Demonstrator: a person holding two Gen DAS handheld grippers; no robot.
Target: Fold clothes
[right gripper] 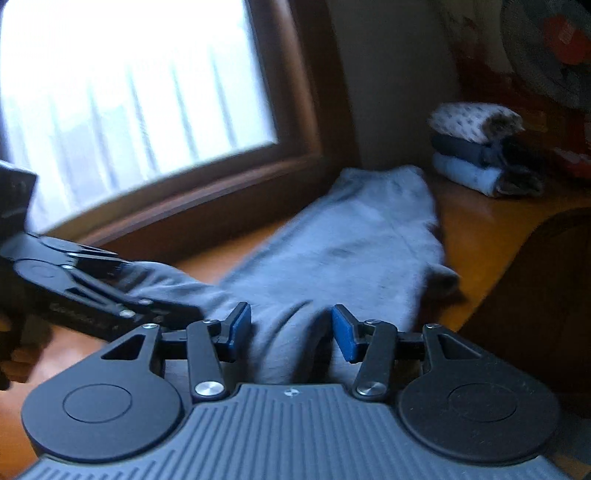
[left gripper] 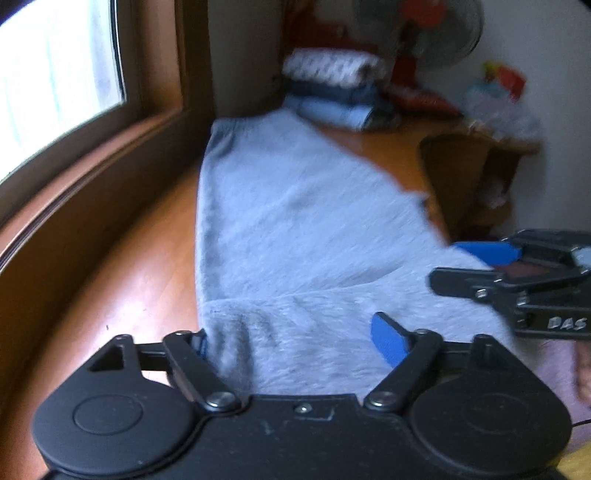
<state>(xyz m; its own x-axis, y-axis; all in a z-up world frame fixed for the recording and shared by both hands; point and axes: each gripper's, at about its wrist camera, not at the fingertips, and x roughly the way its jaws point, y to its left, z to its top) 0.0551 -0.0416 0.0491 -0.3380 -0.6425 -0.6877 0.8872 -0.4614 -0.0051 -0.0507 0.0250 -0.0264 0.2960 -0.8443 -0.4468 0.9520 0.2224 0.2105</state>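
A grey garment (left gripper: 295, 206) lies stretched along the wooden table (left gripper: 129, 280), from my grippers to the far wall. Its near end is bunched between the wide-apart fingers of my left gripper (left gripper: 295, 341). The blue right pad (left gripper: 388, 341) stands clear of the cloth, and the left finger is partly buried in it. In the right wrist view, a raised fold of the garment (right gripper: 354, 243) sits between the parted blue pads of my right gripper (right gripper: 291, 330). The right gripper (left gripper: 447, 262) also shows at the right edge of the left wrist view, over the cloth's right side.
A stack of folded clothes (left gripper: 332, 92) (right gripper: 480, 155) sits at the table's far end by the wall. A window with a wooden sill (right gripper: 192, 199) runs along the left. A fan (left gripper: 436, 33) and a dark wooden piece of furniture (left gripper: 465, 173) stand at the right.
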